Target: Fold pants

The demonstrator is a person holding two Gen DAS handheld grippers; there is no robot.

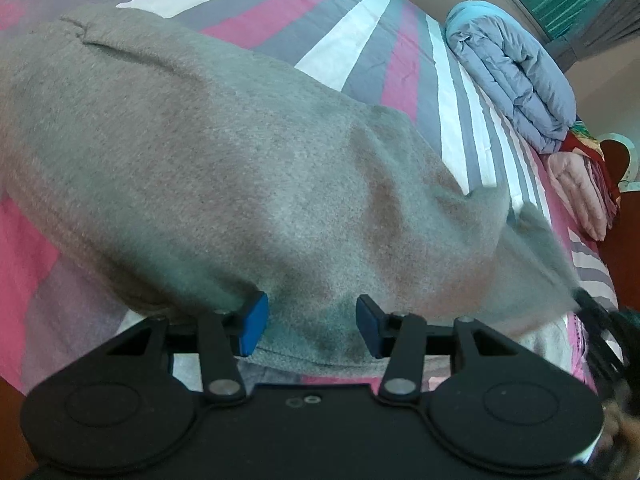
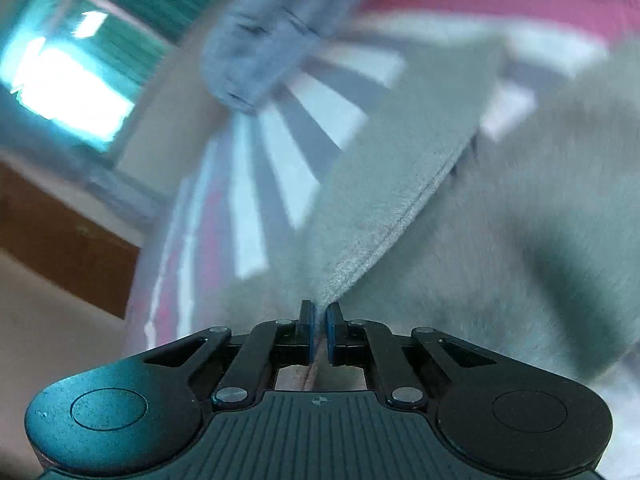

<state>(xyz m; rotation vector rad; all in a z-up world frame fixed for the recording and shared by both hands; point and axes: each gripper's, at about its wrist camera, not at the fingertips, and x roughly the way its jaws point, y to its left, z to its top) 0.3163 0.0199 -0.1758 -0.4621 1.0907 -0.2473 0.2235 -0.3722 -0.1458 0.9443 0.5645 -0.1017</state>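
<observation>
Bed: striped bedsheet [image 1: 344, 52] in pink, grey and white carries everything; no container shows in either view.
Pants: grey fleece pants [image 1: 224, 168] lie spread across the sheet, one stitched edge [image 2: 400, 224] raised off it.
Progress: judged early to midway; a fold seems under way, none looks finished and flattened.
Bedding pile: folded blue quilt [image 1: 516, 76] and pink quilt [image 1: 580, 196] sit at the far edge.
Left gripper [image 1: 312, 328]: jaws wide, fabric between them, not pinched.
Right gripper [image 2: 319, 332]: jaws narrow, clamping the stitched edge.
</observation>
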